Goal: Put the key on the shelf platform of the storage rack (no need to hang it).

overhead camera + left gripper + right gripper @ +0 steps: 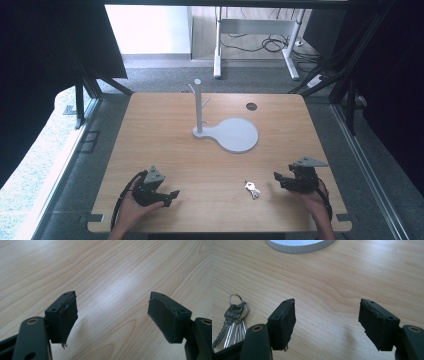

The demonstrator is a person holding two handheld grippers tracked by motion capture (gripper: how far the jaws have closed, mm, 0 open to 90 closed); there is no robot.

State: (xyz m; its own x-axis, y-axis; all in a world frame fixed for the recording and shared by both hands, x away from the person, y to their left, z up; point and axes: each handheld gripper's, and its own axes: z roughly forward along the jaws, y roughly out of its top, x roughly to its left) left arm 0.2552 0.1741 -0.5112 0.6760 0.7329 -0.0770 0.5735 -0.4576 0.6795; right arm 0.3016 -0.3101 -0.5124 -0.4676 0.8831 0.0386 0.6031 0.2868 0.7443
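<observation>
A bunch of silver keys (252, 189) on a ring lies on the wooden table (165, 150) near its front edge, right of centre. My right gripper (278, 180) rests just right of the keys, open and empty; in the right gripper view the keys (233, 320) lie left of its left jaw. My left gripper (172, 196) rests at the front left, open, with bare wood between its jaws (112, 317). A grey stand (199, 107) with pegs rises from a round grey base (235, 135) in the table's middle; the base rim (299, 247) shows ahead of the right gripper (327, 322).
A small dark round hole (251, 106) sits in the table top at the back right. Beyond the table are a carpeted floor, white desk legs (218, 45) and cables (272, 44). Dark frame posts stand at both sides.
</observation>
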